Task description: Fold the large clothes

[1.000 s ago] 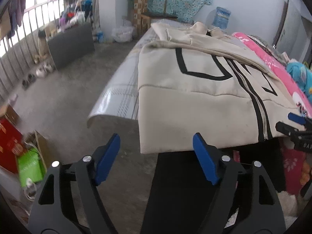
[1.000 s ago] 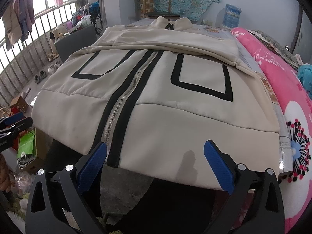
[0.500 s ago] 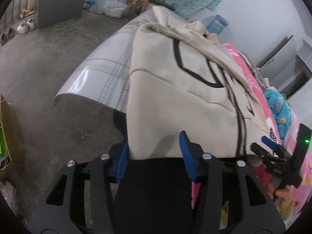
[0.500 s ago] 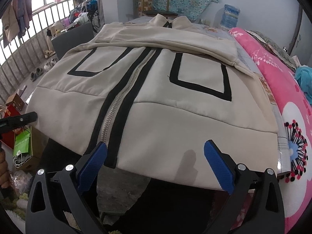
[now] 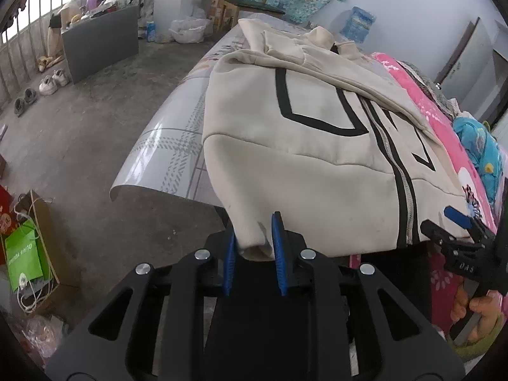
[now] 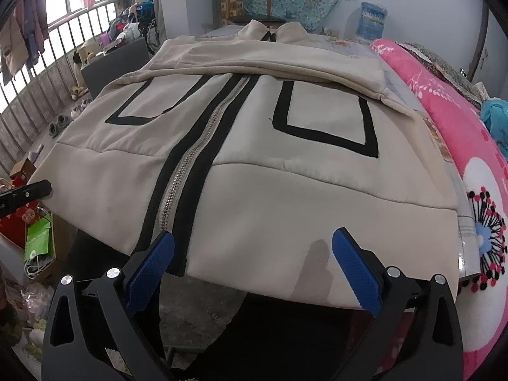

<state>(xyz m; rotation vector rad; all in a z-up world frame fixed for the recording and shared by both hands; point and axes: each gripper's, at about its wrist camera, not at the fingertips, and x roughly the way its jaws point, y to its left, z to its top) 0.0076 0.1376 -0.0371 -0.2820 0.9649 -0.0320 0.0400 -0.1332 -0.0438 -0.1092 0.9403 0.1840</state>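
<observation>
The left gripper (image 5: 253, 247) is closing its jaws on the near hem corner of the cream jacket (image 6: 285, 171) lying spread on the worktop (image 5: 165, 146), while the right gripper (image 6: 254, 270) is hovering wide open at the hem, likely needing to pinch its own corner next.

The green paper bag (image 5: 23, 255) on the floor, left of the left claw (image 5: 254, 247), carries white print that runs mirrored or upside down; it seems to read "OLIVE YOUNG", though not surely. The right claw (image 5: 457, 222), right of the left claw, bears small white characters on its black body, roughly "DAS", seen inverted. The red box (image 5: 4, 219) above the bag shows unreadable signs.
</observation>
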